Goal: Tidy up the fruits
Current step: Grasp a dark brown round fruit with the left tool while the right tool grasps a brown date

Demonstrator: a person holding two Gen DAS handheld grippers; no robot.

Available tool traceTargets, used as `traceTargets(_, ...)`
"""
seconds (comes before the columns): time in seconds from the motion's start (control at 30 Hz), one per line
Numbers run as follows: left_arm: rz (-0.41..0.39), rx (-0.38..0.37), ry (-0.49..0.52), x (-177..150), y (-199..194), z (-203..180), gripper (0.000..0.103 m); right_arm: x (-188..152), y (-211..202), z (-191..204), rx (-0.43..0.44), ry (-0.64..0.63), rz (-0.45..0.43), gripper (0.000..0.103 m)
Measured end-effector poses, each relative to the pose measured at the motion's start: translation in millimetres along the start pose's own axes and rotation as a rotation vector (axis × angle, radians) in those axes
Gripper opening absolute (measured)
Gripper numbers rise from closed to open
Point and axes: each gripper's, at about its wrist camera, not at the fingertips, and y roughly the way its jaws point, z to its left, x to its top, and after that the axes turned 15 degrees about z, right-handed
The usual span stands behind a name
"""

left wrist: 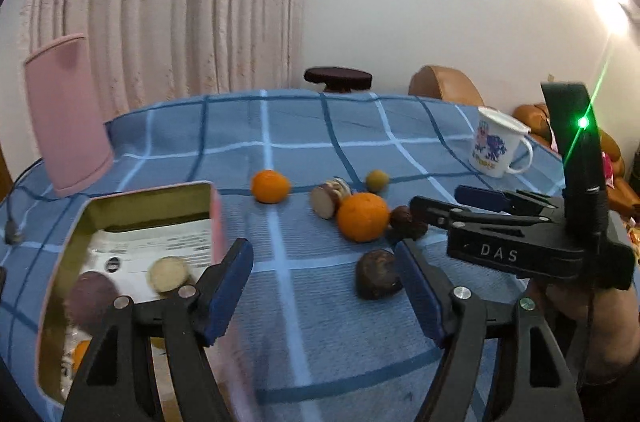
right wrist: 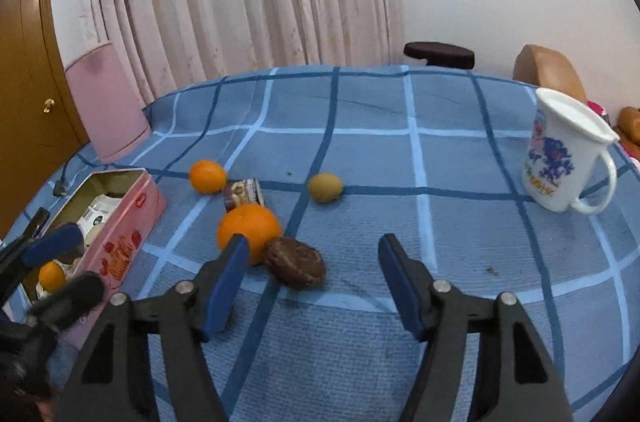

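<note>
A pink tin box (left wrist: 216, 218) lies open at the left, also in the right wrist view (right wrist: 132, 222); it holds a small orange (right wrist: 51, 276) and round fruit pieces. On the blue checked cloth lie a big orange (left wrist: 362, 217), a small orange (left wrist: 270, 186), a yellow-green fruit (left wrist: 377, 180), a cut purple fruit (left wrist: 328, 199) and dark wrinkled fruits (left wrist: 378, 274). My left gripper (left wrist: 324, 288) is open and empty beside the box. My right gripper (right wrist: 312, 282) is open and empty just before a dark fruit (right wrist: 295, 262); it also shows in the left wrist view (left wrist: 448, 202).
A white printed mug (right wrist: 568, 162) stands at the right of the table. The pink box lid (right wrist: 106, 102) leans upright at the back left. A cable (right wrist: 60, 182) lies at the left edge. Curtains, a stool and sofas are behind the table.
</note>
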Motion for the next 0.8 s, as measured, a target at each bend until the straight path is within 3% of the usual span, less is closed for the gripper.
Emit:
traceTargets(0.1, 0.031, 0.014, 0.027, 1, 13, -2, 0.075, 1, 9, 0, 0.011, -0.011, 0.042, 0.064)
traceTargets(0.33, 0.062, 0.025, -0.015, 4, 17, 23, 0.075, 4, 34, 0, 0.027, -0.016, 0.159, 0.054)
traceTargets(0.4, 0.062, 0.056, -0.013, 5, 18, 25, 0.075, 5, 35, -2, 0.029, -0.01, 0.158, 0.05)
traceTargets(0.47, 0.06, 0.062, -0.024, 6, 18, 27, 0.075, 5, 36, -2, 0.039, -0.014, 0.156, 0.039)
traceTargets(0.6, 0.06, 0.027, -0.006, 6, 16, 13, 0.075, 5, 34, 0, 0.032, -0.025, 0.145, 0.039)
traceTargets(0.8, 0.093, -0.026, 0.067, 11, 26, -21, 0.075, -5, 11, -15, 0.02, 0.053, 0.052, 0.039)
